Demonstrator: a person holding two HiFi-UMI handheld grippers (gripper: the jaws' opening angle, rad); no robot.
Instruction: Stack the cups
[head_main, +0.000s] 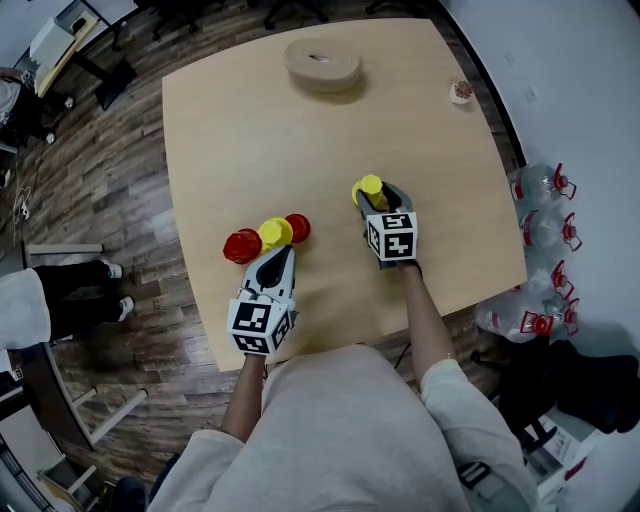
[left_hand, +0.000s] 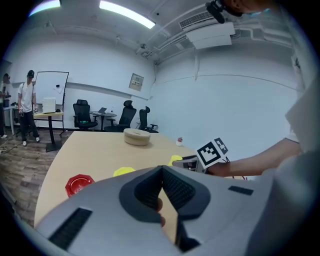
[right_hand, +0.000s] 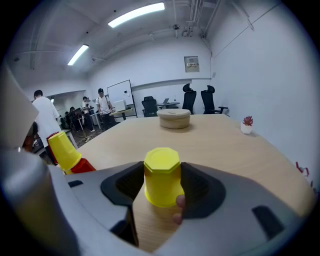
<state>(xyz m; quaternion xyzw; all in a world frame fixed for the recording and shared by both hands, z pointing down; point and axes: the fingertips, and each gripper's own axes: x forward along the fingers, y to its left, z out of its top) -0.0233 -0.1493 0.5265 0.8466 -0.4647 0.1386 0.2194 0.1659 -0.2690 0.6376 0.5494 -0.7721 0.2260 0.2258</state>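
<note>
- Two grippers work over the near half of the table (head_main: 300, 130). The far half lies open, with only a round tan box (head_main: 322, 63) by the far edge and a small potted plant (head_main: 461, 92) close to the right edge.
- On the right, the right gripper (right_hand: 162, 182) has its jaws closed against both sides of a yellow cup (right_hand: 162, 175), which is mouth down and well inside the near edge.
- On the left, the left gripper (left_hand: 162, 169) has its jaws together at the tips with nothing between them.
- Just ahead of it, a red cup (head_main: 242, 246), a second yellow cup (head_main: 275, 234) and a second red cup (head_main: 297, 228) sit side by side in a row, toward the left edge.
- Between that row and the held cup runs a bare strip of wood.
- Beyond the right edge, bottles with red handles (head_main: 545, 190) crowd the floor.
</note>
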